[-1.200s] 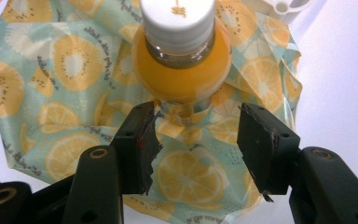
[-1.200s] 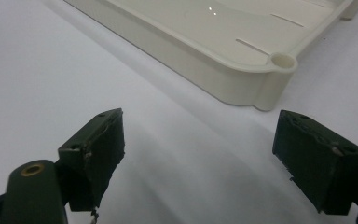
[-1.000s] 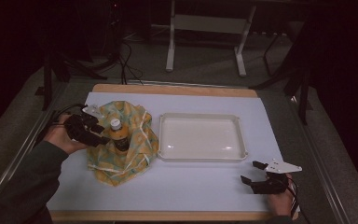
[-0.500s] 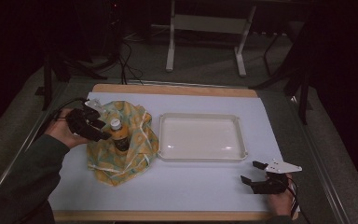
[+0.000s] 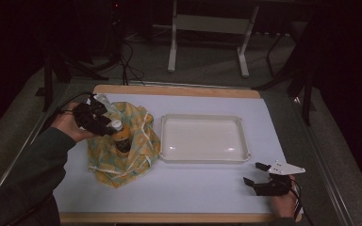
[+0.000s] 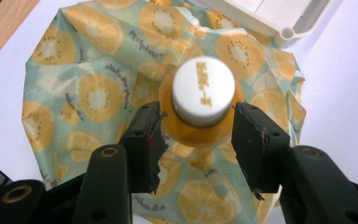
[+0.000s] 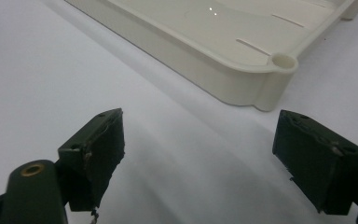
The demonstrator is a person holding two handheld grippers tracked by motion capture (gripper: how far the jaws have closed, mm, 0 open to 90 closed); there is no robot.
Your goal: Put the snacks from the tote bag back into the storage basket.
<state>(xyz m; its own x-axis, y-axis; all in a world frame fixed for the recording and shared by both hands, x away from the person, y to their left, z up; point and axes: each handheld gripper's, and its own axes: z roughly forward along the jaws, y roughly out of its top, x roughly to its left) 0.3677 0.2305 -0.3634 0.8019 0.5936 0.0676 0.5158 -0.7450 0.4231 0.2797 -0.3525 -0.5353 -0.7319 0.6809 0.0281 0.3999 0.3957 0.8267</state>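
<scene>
A small bottle (image 5: 121, 139) of orange liquid with a white cap (image 6: 204, 93) stands upright on a crumpled cloth (image 5: 136, 157) printed with citrus slices (image 6: 88, 93), at the table's left. My left gripper (image 5: 109, 127) comes in from the left and above. Its jaws have just been closing, and both pads now sit against the bottle's orange shoulder just under the cap (image 6: 198, 116). My right gripper (image 5: 253, 173) rests low at the table's front right, open, with only bare tabletop between its jaws (image 7: 200, 130).
A shallow cream tray (image 5: 202, 160) with nothing in it lies at the table's middle, its near corner (image 7: 282, 63) just beyond the right gripper. A wooden strip (image 5: 179, 90) borders the table's far edge. Stands and cables fill the dark floor behind.
The left hand has lifted a little and shifted toward the bottle, and its jaws have narrowed from wide open to the bottle's sides. The bottle and the right gripper have stayed put.
</scene>
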